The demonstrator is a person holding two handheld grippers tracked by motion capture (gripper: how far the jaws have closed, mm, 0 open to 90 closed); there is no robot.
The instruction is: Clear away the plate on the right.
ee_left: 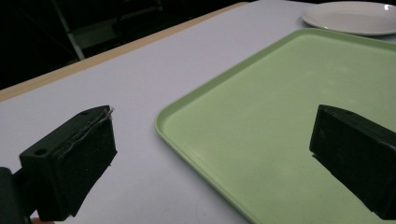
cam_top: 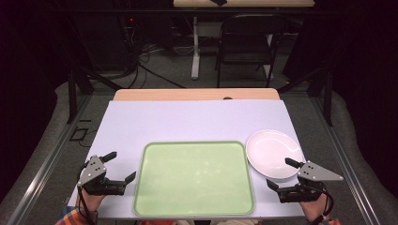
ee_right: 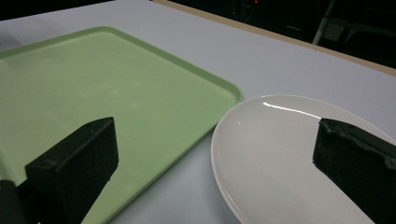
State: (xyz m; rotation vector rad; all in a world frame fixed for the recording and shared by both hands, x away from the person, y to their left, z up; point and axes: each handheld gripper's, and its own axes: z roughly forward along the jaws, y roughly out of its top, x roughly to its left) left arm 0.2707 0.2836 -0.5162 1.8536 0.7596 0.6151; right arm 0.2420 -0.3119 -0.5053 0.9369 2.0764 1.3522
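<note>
A pale green tray [cam_top: 194, 177] lies empty at the near middle of the table, also seen as the tray [ee_left: 289, 121] and the tray [ee_right: 93, 98] from the two grippers. A white plate [cam_top: 274, 153] rests just right of it, touching nothing else; the plate [ee_right: 289, 154] is bare, and the plate [ee_left: 352, 16] appears far off. My left gripper [cam_top: 120, 167] stands open to the left of the tray, nothing between its jaws. My right gripper [cam_top: 281, 173] stands open at the plate's near edge, jaws wide and empty.
A white sheet [cam_top: 187, 122] covers the table, whose wooden far edge [cam_top: 197, 94] shows behind it. Beyond stand a black folding chair [cam_top: 246, 42] and a desk leg [cam_top: 195, 47]. A metal rail [cam_top: 347, 164] runs along the right side.
</note>
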